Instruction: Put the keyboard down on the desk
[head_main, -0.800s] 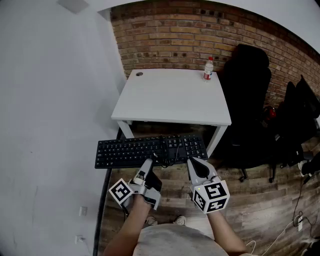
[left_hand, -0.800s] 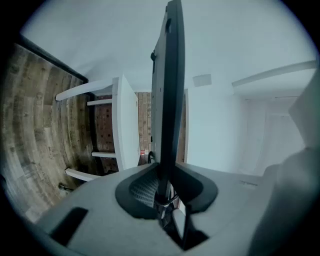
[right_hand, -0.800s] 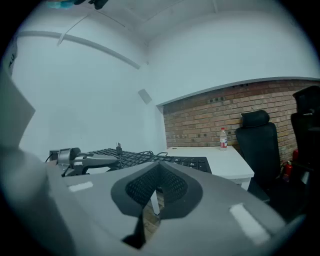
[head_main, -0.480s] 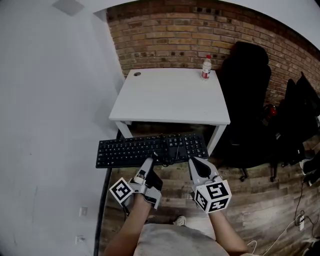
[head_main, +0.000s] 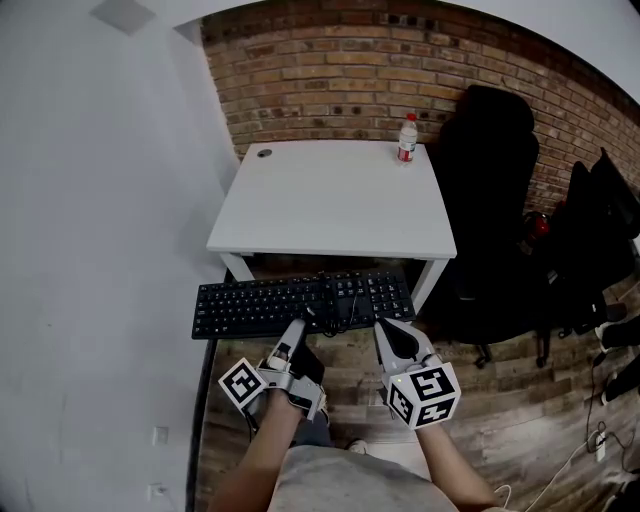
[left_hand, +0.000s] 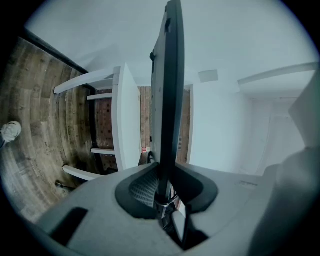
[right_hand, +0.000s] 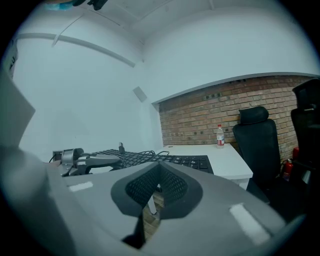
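"Above the wooden floor (head_main: 500, 420), just before the desk (head_main: 335, 200) — is that where the keyboard (head_main: 300, 300) is?"

"Yes. It is in the air, flat, with the keys upward and its long side along the front edge of the desk. It does not touch the white top."

"Which gripper holds it?"

"The left gripper (head_main: 297, 326). In the left gripper view the keyboard stands edge-on between the two jaws, and they pinch its near edge, a little left of its middle. A black cable (head_main: 345, 297) lies in loops over the keys next to that place."

"And the right gripper (head_main: 384, 326)?"

"Its jaws are pressed together at the tips and nothing is between them. Through the gap lower down I see only floor and a desk leg. The tips are at the near edge of the keyboard, toward its right end — if they touch it, I cannot tell."

"What is on the desk?"

"A clear bottle (head_main: 406, 137) with a red cap, upright near the far right corner, and a small dark round thing (head_main: 264, 153) near the far left corner. Both are well apart from the keyboard."

"And around the desk?"

"A brick wall (head_main: 330, 70) behind it, a white wall (head_main: 100, 250) at the left, and a black office chair (head_main: 490, 200) just beside its right side"
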